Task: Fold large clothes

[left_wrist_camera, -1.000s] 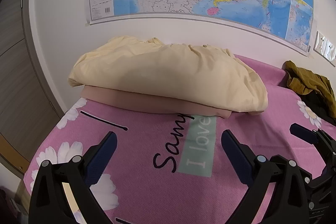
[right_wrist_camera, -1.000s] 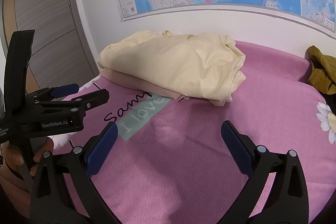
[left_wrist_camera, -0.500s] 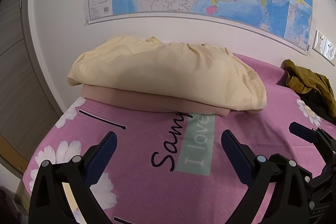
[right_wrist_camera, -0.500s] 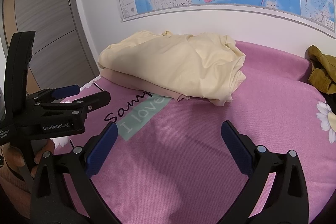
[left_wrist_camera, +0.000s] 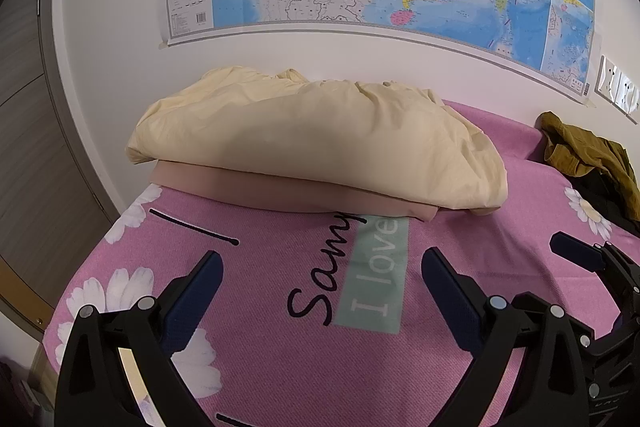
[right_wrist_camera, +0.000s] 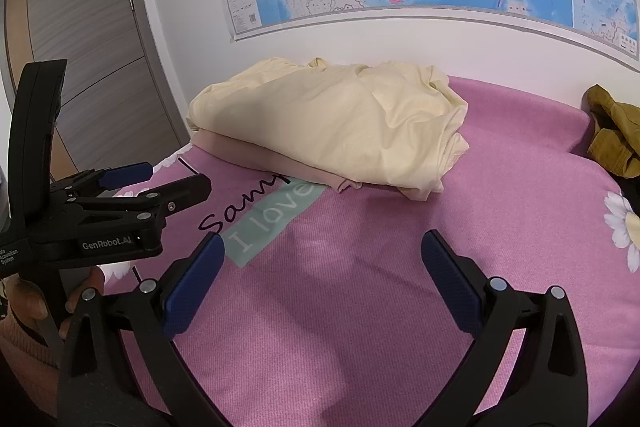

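Left tongs [left_wrist_camera: 320, 279] and right tongs [right_wrist_camera: 320, 263]: both spread wide, holding nothing. Folded cream cotton garment [left_wrist_camera: 316, 135] lies atop a folded beige garment [left_wrist_camera: 280, 193] at 12 o'clock on the pink daisy-print bed [right_wrist_camera: 400, 287].

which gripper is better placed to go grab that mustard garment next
Right, probably. The mustard garment lies crumpled at the bed's far right, on the right gripper side. The left gripper faces the folded cream stack. Both are open, empty.

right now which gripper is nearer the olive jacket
Right. The right gripper sits on the olive jacket side of the bed; the left gripper is farther over, toward the door side.
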`<action>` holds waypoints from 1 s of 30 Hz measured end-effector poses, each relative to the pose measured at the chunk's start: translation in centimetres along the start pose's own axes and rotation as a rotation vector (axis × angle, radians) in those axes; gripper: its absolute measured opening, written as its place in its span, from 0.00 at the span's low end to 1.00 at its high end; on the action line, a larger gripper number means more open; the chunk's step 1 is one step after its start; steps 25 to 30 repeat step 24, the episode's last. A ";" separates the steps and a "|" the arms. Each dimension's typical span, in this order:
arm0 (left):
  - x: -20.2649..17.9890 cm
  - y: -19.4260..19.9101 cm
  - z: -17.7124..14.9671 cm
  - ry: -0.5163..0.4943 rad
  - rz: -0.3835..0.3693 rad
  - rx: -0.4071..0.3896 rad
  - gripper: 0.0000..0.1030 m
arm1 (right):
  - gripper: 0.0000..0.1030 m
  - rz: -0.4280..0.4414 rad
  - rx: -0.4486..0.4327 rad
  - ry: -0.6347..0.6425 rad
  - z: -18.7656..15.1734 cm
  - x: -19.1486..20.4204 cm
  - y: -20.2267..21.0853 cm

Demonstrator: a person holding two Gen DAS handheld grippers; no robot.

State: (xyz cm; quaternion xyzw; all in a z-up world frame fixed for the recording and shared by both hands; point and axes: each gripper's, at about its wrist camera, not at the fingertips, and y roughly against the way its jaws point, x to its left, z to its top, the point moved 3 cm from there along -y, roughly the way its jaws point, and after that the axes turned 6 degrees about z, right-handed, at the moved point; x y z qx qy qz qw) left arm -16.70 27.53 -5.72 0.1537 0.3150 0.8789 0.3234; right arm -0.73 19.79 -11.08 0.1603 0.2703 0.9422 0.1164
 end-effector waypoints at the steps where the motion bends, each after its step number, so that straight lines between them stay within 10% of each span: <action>1: 0.0 0.0 0.0 0.000 0.000 0.001 0.93 | 0.94 0.002 0.001 -0.001 0.0 0.0 0.0; 15: -1.1 0.4 0.1 -0.037 -0.039 -0.030 0.93 | 0.94 0.000 -0.014 -0.021 -0.1 -0.8 0.9; 24: -6.7 -1.0 -0.3 -0.066 -0.259 0.086 0.93 | 0.94 -0.128 -0.068 -0.118 -2.1 -4.8 5.7; 30: -6.7 -1.0 -0.3 -0.066 -0.259 0.086 0.93 | 0.94 -0.128 -0.068 -0.118 -2.1 -4.8 5.7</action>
